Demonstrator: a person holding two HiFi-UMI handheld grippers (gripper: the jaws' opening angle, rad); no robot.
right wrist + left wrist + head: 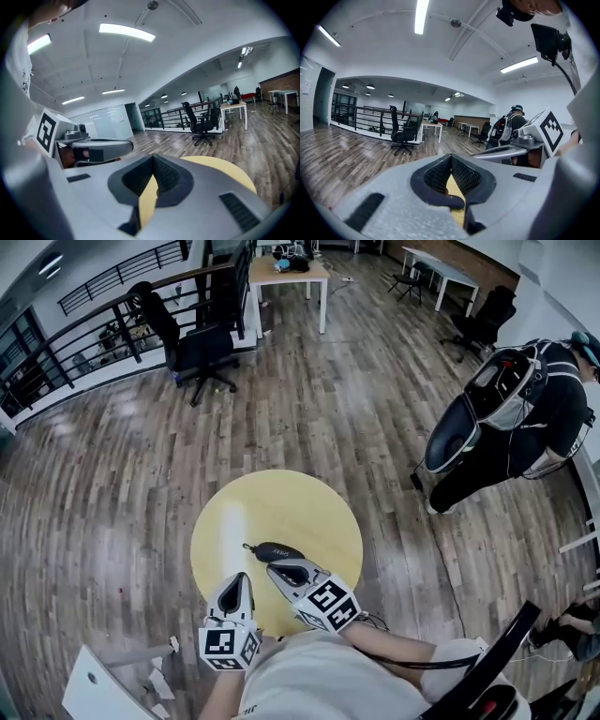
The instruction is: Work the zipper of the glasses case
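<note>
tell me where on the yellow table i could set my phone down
The far half of the round table, beyond the glasses case, is bare. The near edge is crowded: case, left gripper and right gripper.

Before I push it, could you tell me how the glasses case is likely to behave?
The case lies flat and low on the table, so it will probably slide rather than tip or roll. It looks small and rounded, so it is likely light with a fairly stiff shell. The table looks smooth, so a tug may drag the case along unless it is pinned.
</note>
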